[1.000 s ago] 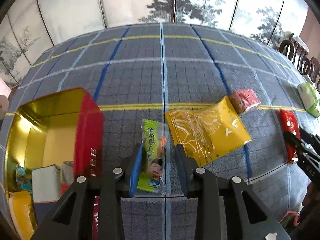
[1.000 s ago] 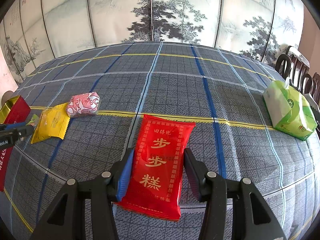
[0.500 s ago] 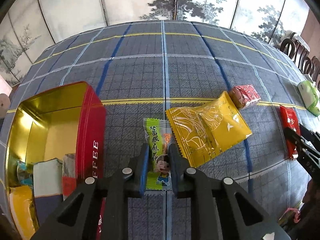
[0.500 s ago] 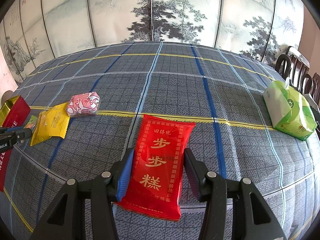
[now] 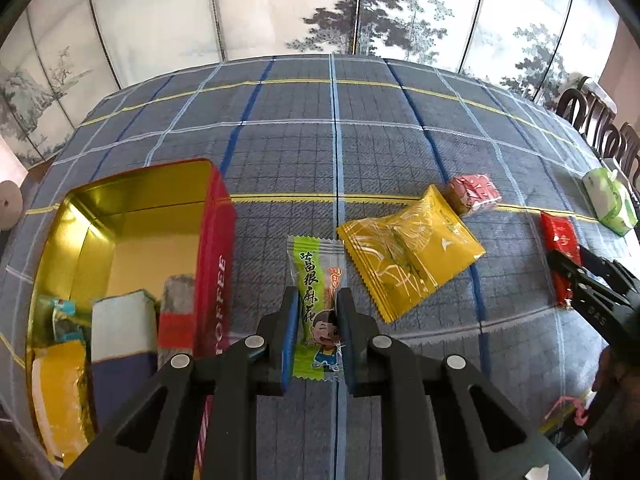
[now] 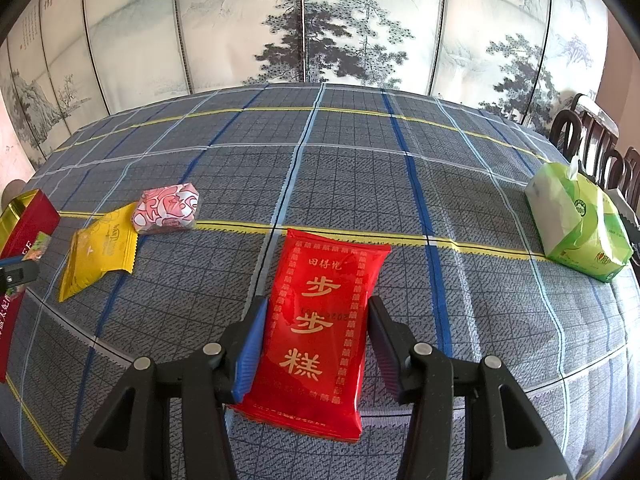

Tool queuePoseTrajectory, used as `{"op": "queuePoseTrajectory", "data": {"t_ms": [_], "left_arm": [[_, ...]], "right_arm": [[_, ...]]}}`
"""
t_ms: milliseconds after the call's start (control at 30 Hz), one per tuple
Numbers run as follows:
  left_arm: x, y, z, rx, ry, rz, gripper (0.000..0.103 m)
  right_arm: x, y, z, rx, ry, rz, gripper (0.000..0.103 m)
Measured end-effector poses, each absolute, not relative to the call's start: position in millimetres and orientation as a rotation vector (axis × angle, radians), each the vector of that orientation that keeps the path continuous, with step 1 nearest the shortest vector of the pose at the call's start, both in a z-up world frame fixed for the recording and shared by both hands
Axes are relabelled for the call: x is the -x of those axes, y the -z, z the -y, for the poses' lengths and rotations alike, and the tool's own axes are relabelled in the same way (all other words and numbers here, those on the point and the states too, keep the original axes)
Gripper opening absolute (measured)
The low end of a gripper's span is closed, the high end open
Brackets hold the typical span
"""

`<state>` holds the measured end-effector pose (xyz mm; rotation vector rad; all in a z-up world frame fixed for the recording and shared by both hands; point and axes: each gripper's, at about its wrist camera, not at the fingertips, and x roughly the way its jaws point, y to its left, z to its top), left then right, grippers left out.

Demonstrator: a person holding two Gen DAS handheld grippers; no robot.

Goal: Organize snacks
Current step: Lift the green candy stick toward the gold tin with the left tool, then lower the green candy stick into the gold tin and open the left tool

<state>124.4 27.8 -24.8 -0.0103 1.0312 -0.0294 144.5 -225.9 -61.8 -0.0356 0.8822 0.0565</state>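
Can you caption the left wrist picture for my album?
Left claw pinching a green snack packet beside the red tin.

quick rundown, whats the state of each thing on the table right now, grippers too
left hand-held gripper: shut on green snack packet
right hand-held gripper: open, straddling red snack packet
red tin: open, partly filled
yellow packet: lying flat
pink wrapped snack: on the cloth, touching the yellow packet
green tissue pack: opened, tissue poking out

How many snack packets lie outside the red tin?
4: green packet pinched between the left gripper fingers, yellow packet, pink-patterned packet behind it, red packet between the open right gripper fingers.
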Motion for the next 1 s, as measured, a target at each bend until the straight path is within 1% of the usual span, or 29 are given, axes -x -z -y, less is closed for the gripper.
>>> {"op": "queuePoseTrajectory", "data": {"t_ms": [233,500,767,1000], "left_arm": [[-100.5,-1.4,-40.0,0.049,0.028,-0.987,0.016],[-70.7,-35.2,-93.3,0.108,-0.070,-0.942,0.016],[-49.6,-27.1,-153.6,0.153,-0.191,-0.968,0.016],[-38.4,-6.3,-168.6,0.180,-0.197,-1.013,0.016]], "right_arm": [[-144.6,62.1,224.3,0.038,-0.055,-0.882,0.050],[-144.6,62.2,224.1,0.038,-0.055,-0.882,0.050],[-144.7,62.2,223.7,0.040,-0.054,-0.882,0.050],[-145.1,62.8,222.5,0.041,-0.053,-0.882,0.050]]}}
